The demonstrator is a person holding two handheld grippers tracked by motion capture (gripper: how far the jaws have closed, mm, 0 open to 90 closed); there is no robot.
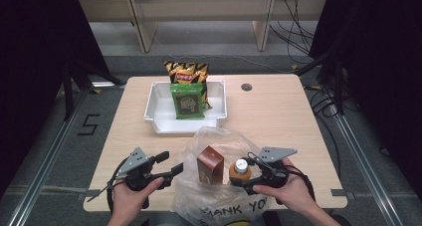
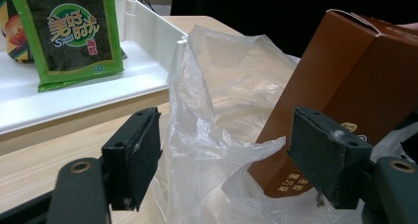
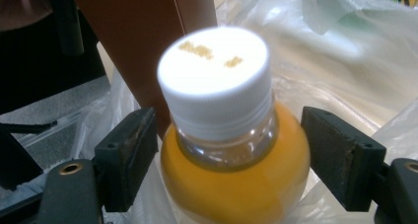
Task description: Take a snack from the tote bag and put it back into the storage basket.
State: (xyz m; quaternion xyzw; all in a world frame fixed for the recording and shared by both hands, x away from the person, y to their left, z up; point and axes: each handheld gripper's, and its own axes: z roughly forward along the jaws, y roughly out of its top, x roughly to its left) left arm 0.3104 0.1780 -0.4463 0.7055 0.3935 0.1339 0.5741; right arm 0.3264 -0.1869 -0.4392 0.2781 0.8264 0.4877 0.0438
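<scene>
While the box [image 1: 209, 164] and bottle [image 1: 240, 172] stand in the bag [image 1: 219, 136] at the tabletop's [image 1: 278, 116] 6 o'clock edge, two snack packs remain in the tray [image 1: 161, 122] at 12 o'clock; left hand-held gripper [image 1: 169, 164] released, right hand-held gripper [image 3: 229, 150] straddling the bottle, pads apparently clear.

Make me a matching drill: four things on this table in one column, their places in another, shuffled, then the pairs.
1. orange bottle
2. brown box
3. green packet
4. striped chip bag

a. leaning on the tray's far wall
b. standing in the white tray
c. between the right gripper's jaws
d. in the plastic bag, left of the bottle

Pairs: 1-c, 2-d, 3-b, 4-a
</scene>
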